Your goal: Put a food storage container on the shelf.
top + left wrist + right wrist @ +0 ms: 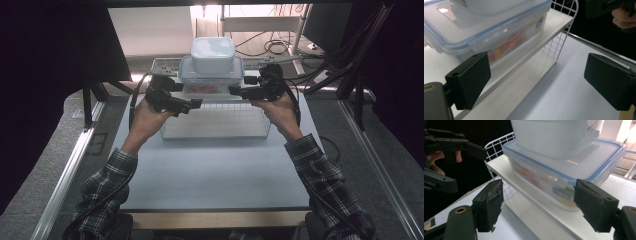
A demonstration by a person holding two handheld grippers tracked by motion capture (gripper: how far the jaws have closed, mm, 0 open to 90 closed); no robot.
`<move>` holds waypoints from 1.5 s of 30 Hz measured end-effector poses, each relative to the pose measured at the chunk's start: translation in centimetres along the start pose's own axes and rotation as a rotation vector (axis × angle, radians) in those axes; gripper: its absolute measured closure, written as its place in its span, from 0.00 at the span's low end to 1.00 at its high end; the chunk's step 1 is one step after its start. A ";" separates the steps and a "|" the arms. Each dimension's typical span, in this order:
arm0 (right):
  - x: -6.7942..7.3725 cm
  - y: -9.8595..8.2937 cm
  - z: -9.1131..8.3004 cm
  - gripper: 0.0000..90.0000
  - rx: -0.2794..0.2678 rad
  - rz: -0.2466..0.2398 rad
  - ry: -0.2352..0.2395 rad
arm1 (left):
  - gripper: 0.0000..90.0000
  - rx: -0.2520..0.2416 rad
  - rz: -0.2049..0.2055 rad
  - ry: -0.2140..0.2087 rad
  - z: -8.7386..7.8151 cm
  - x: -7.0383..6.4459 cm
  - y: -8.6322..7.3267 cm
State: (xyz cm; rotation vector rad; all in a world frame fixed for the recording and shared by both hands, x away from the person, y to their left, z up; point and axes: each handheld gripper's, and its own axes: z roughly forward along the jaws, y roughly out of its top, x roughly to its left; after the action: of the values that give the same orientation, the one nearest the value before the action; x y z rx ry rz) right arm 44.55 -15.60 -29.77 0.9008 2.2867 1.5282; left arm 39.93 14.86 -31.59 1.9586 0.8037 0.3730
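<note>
On white table (215, 170), wire shelf (216, 122), stacked containers (212, 67)

White table (215, 170): wire rack (216, 122) stands at far edge.

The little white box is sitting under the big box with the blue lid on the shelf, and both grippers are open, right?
Not quite: the high view shows the little white box on top of the big box, not under it. Both grippers, left and right, are open.
</note>
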 end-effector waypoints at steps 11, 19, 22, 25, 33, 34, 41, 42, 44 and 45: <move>1.0 -2.0 -0.1 0.22 0.034 -0.019 0.023 | 0.04 0.011 0.029 -0.005 1.0 -1.1 -2.4; 1.5 -3.4 0.1 0.19 0.052 -0.031 0.037 | 0.04 0.034 0.045 -0.014 1.4 -1.7 -3.8; 1.7 -3.9 0.1 0.18 0.058 -0.040 0.038 | 0.04 0.032 0.046 -0.014 1.4 -1.9 -4.3; 1.8 -4.5 0.1 0.16 0.066 -0.052 0.040 | 0.04 0.029 0.039 -0.013 1.3 -2.0 -4.9; 2.0 -6.4 -0.1 0.10 0.064 -0.053 0.043 | 0.04 0.036 0.030 -0.004 1.3 -2.5 -6.8; 2.1 -6.6 -0.1 0.09 0.065 -0.051 0.044 | 0.04 0.034 0.028 -0.003 1.3 -2.5 -7.1; 2.7 -8.7 -0.5 0.05 0.078 -0.084 0.028 | 0.04 0.026 0.015 -0.005 1.3 -3.0 -9.6; 2.8 -9.0 -0.6 0.05 0.081 -0.090 0.026 | 0.04 0.027 0.015 -0.004 1.2 -3.1 -9.9; 3.0 -9.6 -0.7 0.04 0.083 -0.096 0.026 | 0.04 0.024 0.009 -0.003 1.1 -3.1 -10.5; 3.1 -9.9 -0.7 0.03 0.089 -0.097 0.028 | 0.04 0.024 0.004 -0.004 1.0 -3.1 -10.8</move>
State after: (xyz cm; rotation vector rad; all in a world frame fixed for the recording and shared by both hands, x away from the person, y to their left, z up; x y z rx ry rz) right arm 38.25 -16.83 -37.99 0.7822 2.3974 1.4173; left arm 34.04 15.66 -41.24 1.9826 0.8048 0.3635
